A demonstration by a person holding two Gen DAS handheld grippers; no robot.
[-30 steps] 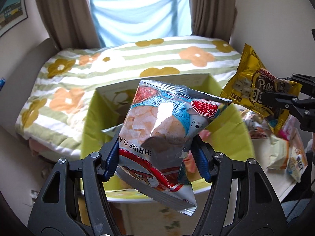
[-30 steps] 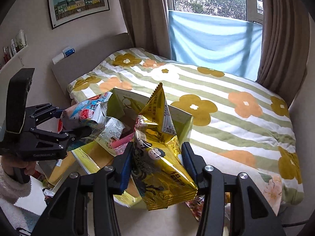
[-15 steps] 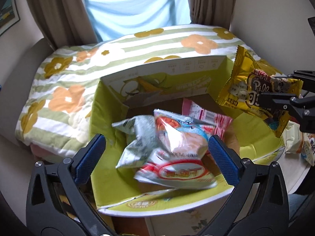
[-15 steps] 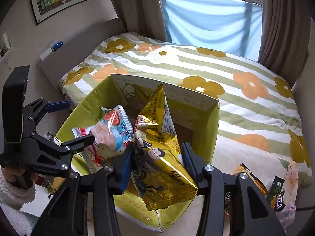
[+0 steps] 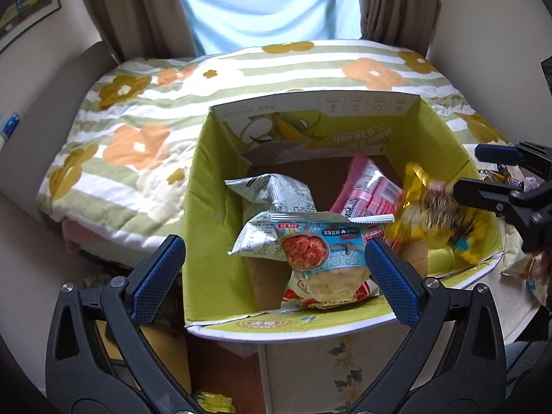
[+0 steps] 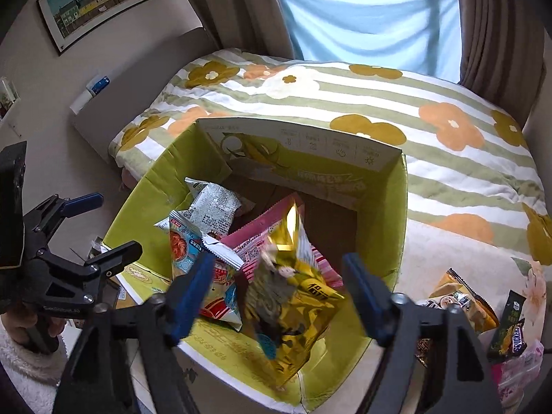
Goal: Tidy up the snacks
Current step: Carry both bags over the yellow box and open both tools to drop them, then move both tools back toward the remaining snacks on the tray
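The gold snack bag, blurred, was seen between the right gripper's just-opened jaws, untouched by either pad, above the green cardboard box. The shrimp snack bag lay inside, the left gripper spread wide and empty.

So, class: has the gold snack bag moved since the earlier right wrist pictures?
Yes. The right gripper has just been opening, and the gold snack bag, blurred between its parted jaws, has slipped lower against the green box.
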